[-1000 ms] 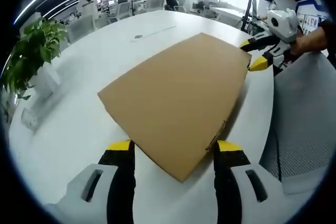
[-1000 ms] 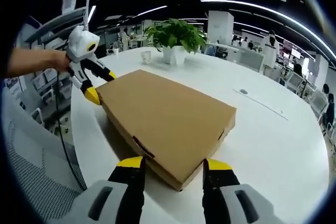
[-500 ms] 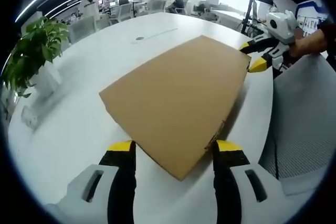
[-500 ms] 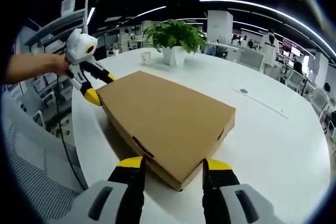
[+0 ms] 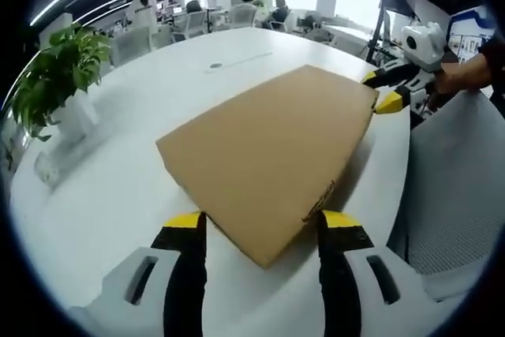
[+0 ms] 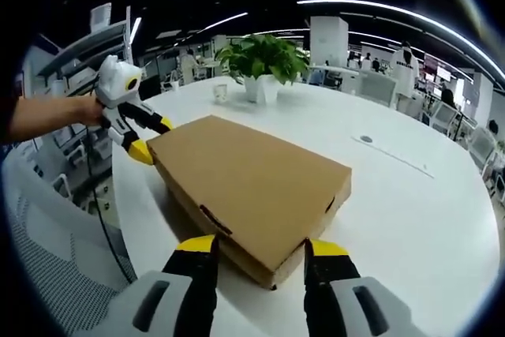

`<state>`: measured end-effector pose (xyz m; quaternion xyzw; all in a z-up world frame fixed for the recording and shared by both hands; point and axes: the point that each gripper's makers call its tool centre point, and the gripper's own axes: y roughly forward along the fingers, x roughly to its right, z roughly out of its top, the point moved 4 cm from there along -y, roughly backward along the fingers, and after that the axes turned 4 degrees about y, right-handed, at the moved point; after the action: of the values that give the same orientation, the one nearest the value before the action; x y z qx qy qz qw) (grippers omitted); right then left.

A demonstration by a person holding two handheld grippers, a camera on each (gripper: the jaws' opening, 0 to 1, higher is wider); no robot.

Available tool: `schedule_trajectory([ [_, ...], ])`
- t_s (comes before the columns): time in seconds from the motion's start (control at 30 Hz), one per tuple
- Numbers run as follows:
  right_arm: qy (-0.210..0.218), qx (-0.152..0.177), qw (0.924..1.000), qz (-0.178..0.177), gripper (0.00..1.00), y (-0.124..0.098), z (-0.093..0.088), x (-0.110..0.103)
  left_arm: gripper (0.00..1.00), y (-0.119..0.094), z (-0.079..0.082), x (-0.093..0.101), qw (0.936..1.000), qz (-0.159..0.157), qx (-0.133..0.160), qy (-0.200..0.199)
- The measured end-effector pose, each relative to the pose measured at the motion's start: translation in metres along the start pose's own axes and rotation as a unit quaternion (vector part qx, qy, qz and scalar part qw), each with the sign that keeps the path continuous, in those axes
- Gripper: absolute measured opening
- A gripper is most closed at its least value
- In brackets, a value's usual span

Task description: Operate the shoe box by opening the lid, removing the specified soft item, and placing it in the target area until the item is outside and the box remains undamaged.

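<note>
A closed brown cardboard shoe box (image 5: 268, 151) lies flat on the white round table (image 5: 118, 163). My left gripper (image 5: 262, 225) is open, its yellow-tipped jaws straddling the box's near corner. In the left gripper view, the right gripper (image 5: 388, 89) straddles the far corner, held by a hand (image 5: 465, 73). In the right gripper view the box (image 6: 252, 183) fills the middle, and my right gripper (image 6: 260, 247) stands open around its near corner. In that view the left gripper (image 6: 148, 138) sits at the far left corner. The lid is down, so the box's contents are hidden.
A potted plant (image 5: 55, 76) in a white pot stands on the table; it also appears as the plant (image 6: 264, 57) behind a small cup (image 6: 219, 91). A grey mesh chair (image 5: 458, 187) is beside the table edge. Office desks and people fill the background.
Both views have shifted slightly, so the cameras moved a little. The box stays closed and each gripper stays open at its corner.
</note>
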<state>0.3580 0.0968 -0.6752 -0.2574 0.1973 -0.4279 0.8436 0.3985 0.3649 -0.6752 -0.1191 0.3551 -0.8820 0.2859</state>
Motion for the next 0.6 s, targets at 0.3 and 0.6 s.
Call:
schedule_trajectory([
  [0.3, 0.002, 0.008, 0.9999, 0.006, 0.38, -0.008, 0.009, -0.001, 0.54, -0.010, 0.006, 0.003, 0.9995, 0.007, 0.024, -0.019],
  [0.6, 0.005, 0.007, 0.9999, 0.008, 0.36, -0.015, 0.017, -0.001, 0.53, -0.017, 0.010, 0.004, 0.9984, 0.018, 0.044, -0.029],
])
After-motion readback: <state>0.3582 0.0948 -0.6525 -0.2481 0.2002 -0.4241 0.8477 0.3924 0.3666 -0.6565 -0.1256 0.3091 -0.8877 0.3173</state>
